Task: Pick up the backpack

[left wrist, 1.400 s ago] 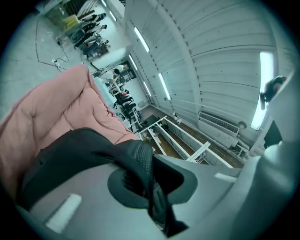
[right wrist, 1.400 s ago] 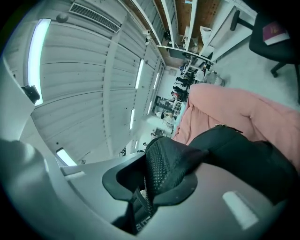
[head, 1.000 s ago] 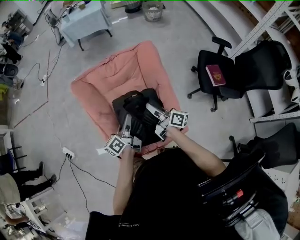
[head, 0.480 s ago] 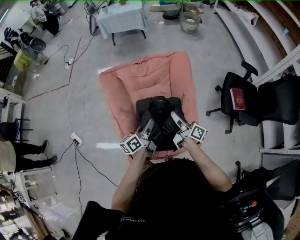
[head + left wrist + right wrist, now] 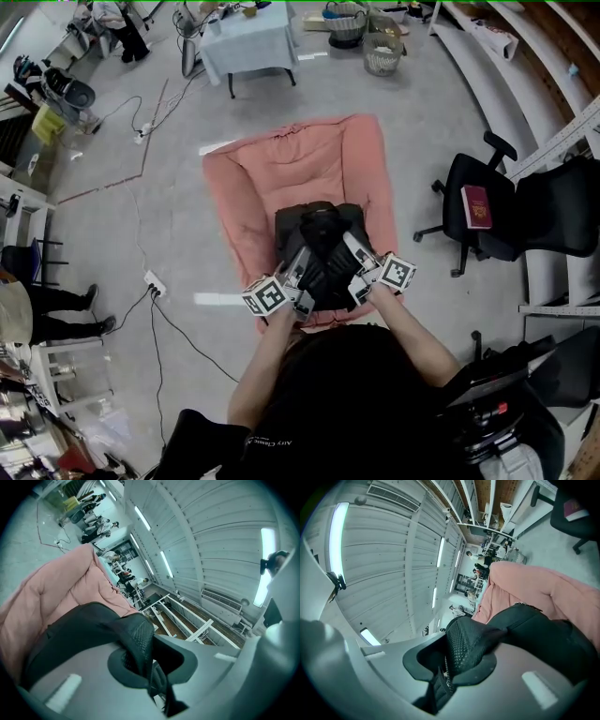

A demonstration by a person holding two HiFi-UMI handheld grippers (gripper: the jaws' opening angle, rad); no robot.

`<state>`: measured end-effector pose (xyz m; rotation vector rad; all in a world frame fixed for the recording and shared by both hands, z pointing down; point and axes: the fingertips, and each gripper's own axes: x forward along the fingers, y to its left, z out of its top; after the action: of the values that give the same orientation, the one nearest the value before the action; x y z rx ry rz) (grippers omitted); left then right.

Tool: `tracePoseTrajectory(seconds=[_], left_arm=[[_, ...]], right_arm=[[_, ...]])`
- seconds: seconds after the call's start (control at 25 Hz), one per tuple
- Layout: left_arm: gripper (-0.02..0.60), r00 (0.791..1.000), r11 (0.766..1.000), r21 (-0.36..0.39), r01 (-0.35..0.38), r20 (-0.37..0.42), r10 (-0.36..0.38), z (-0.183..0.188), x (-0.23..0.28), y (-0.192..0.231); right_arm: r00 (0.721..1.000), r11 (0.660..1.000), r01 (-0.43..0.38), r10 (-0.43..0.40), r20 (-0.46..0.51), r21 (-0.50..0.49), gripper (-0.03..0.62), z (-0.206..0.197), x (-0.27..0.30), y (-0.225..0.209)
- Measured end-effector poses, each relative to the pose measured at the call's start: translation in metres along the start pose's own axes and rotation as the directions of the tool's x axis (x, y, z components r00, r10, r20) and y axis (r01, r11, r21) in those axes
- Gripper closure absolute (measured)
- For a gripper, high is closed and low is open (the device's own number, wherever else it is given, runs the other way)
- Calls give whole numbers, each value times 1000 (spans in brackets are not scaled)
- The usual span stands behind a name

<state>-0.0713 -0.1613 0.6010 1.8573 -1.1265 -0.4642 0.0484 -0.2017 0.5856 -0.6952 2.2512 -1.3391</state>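
Observation:
A black backpack (image 5: 319, 230) is over the near end of a pink cushion (image 5: 281, 164) on the floor. My left gripper (image 5: 299, 262) is shut on the backpack's left mesh shoulder strap (image 5: 138, 641), which runs between the jaws in the left gripper view. My right gripper (image 5: 351, 246) is shut on the other mesh strap (image 5: 471, 641). Both gripper views show the backpack's body (image 5: 70, 630) (image 5: 548, 630) just beyond the jaws, with the pink cushion (image 5: 56, 590) (image 5: 534, 585) behind it. Whether the backpack still rests on the cushion I cannot tell.
A black office chair (image 5: 473, 211) with a red book (image 5: 477, 205) on its seat stands to the right. At the far side are a table with a pale blue cloth (image 5: 248, 42) and wire baskets (image 5: 380, 52). A power strip (image 5: 154, 281) with cables lies left.
The head view has swung round, so the cushion and backpack now sit more centred and upright in the picture. Both grippers keep their hold on the straps.

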Motion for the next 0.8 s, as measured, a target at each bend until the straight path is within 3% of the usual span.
tracePoseTrajectory(seconds=[0.56,0.8], left_arm=[[551,1000,999,-5,-31,4,31,-3,-9,7],[551,999,999,-2,-37,0,37,-13,-2,7]], right_arm=[[1000,1000,-23,23,-6,19,522,-6,1,4],[1000,1000,7,-7,-26,27,525,-8,-7,-8]])
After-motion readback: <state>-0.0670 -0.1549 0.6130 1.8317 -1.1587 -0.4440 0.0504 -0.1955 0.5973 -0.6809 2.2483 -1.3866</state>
